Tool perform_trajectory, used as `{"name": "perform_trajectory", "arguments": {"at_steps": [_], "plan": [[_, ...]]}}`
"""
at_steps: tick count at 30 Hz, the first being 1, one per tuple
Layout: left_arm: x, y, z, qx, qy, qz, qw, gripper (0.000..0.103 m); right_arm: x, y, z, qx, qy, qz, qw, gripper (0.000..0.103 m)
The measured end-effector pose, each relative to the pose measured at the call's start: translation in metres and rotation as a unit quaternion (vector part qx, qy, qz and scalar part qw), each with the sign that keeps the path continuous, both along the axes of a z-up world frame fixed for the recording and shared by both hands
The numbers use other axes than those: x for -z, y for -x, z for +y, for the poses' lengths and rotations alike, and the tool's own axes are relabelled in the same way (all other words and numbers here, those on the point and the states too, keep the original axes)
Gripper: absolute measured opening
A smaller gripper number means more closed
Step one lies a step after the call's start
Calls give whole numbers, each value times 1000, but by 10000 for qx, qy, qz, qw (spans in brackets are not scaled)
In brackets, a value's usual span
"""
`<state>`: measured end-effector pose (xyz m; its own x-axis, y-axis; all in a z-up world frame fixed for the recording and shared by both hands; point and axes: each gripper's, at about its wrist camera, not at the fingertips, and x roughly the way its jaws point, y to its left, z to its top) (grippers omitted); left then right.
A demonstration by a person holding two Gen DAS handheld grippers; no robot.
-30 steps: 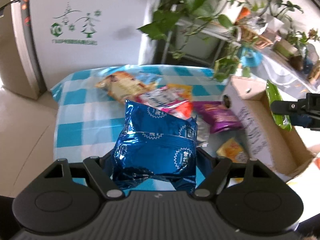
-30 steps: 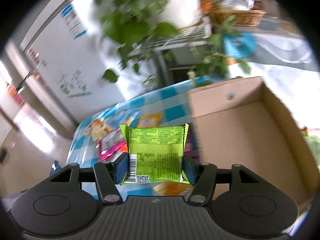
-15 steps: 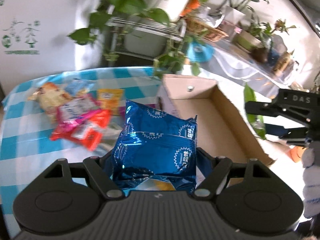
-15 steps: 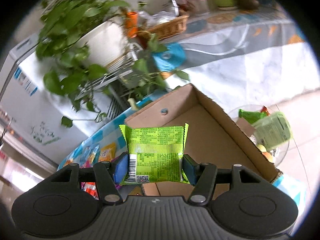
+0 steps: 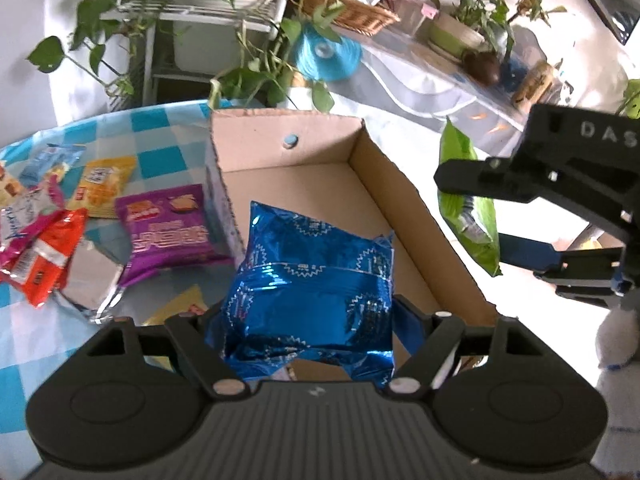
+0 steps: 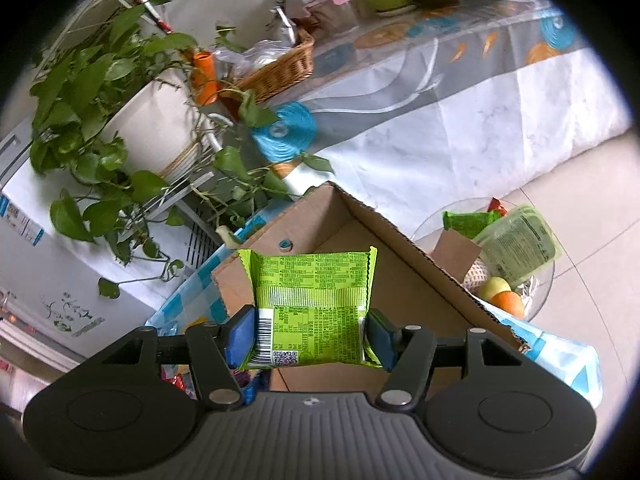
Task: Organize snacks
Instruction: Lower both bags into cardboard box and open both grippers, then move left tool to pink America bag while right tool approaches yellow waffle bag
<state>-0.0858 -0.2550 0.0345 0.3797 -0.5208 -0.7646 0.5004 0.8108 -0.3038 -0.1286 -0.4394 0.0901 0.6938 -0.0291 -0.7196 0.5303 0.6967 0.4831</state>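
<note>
Left gripper [image 5: 310,316]: clamps blue packet [image 5: 310,276]; right gripper [image 6: 310,332]: clamps green packet [image 6: 310,308]. Cardboard box [image 5: 404,196] ahead of both fingertips. Risk: simultaneous release, grippers colliding, packets striking the wall.

Right gripper [image 6: 310,334] clamps green snack packet [image 6: 312,312] over cardboard box [image 6: 404,264].

light: bright daylight, soft shadows | glare: foil highlights on the blue snack bag [image 5: 310,280], white wall [image 5: 24,40] washed out | distortion: strong fisheye bending, black corners in the right wrist view | focus: centre sharp, edges slightly smeared
</note>
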Motion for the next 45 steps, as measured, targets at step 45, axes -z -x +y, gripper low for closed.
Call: {"name": "perform_trajectory", "arguments": {"at_steps": [45], "plan": [[-6, -63, 180, -1848, -240, -65, 9825, 98, -12, -28, 83, -2196, 853, -632, 9698, 90]]}}
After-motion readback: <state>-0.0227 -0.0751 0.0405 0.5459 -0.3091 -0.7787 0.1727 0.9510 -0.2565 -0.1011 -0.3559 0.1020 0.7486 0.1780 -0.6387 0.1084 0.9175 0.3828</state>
